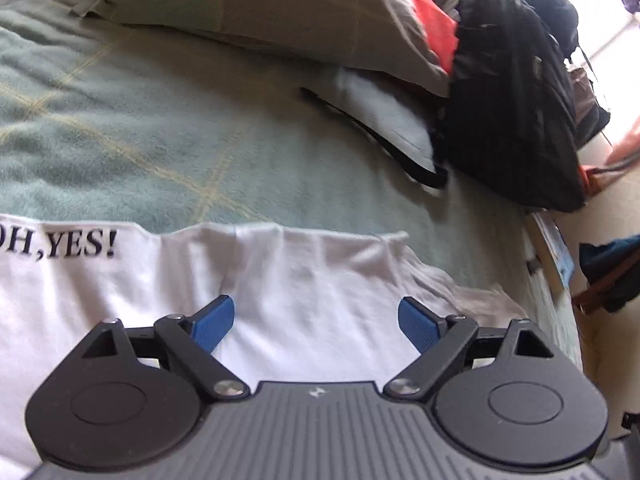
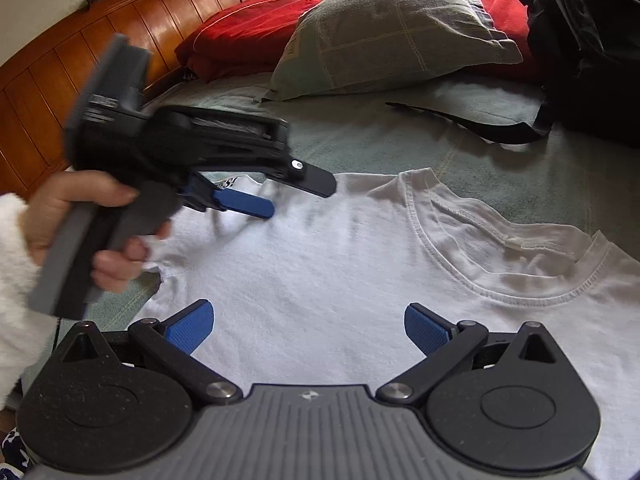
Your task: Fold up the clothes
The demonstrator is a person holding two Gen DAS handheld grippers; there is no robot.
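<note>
Left wrist view: left tool (image 1: 316,320) spread wide, empty, over white T-shirt (image 1: 304,280) lying across lower frame on bed (image 1: 160,140). Right wrist view: right tool (image 2: 308,326) spread wide, empty, above same T-shirt at centre; collar (image 2: 500,248) right of centre; hand (image 2: 80,224) gripping left tool at left.

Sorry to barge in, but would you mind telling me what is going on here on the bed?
A person holding a two-finger gripper in each hand is folding a white T-shirt spread on a green blanket. One part is already folded over, showing the print "OH, YES!". The left gripper and the right gripper both hover open above the shirt, gripping nothing. A grey pillow and a black backpack lie beyond it.
</note>
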